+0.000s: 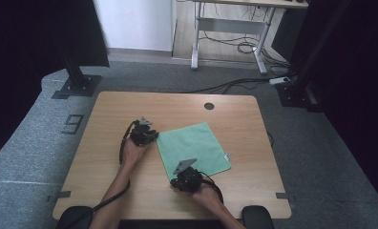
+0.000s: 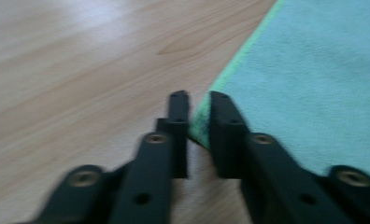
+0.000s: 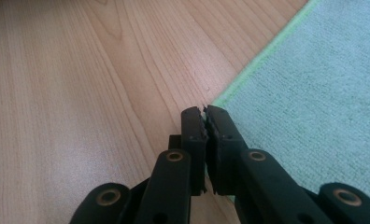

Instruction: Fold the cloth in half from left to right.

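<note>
A green cloth (image 1: 194,148) lies flat and slightly turned on the wooden table (image 1: 130,109). My left gripper (image 1: 154,136) is at the cloth's left corner. In the left gripper view the cloth (image 2: 304,84) has its green edge pinched between the jaws of the left gripper (image 2: 199,100), which stand close together. My right gripper (image 1: 176,179) is at the cloth's near corner. In the right gripper view its jaws meet at the tips of the right gripper (image 3: 205,112), closed on the corner of the cloth (image 3: 314,93).
A round cable hole (image 1: 209,106) sits near the table's far edge. Bare wood surrounds the cloth on all sides. Black stand feet (image 1: 77,86) rest on the grey floor at the back left and back right. A white desk frame (image 1: 230,28) with cables stands farther back.
</note>
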`<state>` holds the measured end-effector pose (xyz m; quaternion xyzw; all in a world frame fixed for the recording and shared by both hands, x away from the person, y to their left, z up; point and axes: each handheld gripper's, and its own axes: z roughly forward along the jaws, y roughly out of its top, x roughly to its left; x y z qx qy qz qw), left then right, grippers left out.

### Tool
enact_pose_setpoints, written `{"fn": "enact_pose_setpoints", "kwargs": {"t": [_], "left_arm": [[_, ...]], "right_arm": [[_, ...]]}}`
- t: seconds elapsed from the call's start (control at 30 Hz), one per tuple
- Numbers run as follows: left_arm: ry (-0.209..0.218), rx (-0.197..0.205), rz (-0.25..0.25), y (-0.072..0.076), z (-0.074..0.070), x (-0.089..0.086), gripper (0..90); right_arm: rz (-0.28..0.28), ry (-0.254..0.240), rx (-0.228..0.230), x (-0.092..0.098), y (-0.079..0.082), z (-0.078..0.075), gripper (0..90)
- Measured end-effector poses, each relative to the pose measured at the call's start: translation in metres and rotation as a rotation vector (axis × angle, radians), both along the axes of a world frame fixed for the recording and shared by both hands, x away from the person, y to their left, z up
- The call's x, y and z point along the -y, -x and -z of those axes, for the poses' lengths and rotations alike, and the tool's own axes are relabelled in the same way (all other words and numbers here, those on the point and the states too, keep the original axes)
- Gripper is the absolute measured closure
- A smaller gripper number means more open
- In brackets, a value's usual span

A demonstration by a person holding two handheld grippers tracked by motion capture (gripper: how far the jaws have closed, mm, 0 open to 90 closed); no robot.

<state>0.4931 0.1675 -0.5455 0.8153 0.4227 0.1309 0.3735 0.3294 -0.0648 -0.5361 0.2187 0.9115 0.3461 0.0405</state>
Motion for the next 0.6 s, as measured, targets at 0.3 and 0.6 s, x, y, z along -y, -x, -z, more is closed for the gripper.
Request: {"fn": "enact_pose_setpoints", "kwargs": {"t": [0.3,0.6], "left_arm": [[0.021,-0.040,-0.015,0.001,-0.002,-0.005,88.1],[-0.001,-0.051,-0.035,0.014,-0.004,-0.024,86.9]], "right_arm": [[-0.009,0.003,-0.008,-0.001,-0.001,-0.001,85.6],[-0.074,0.006,-0.030,-0.023,0.005,-0.002,85.3]]}}
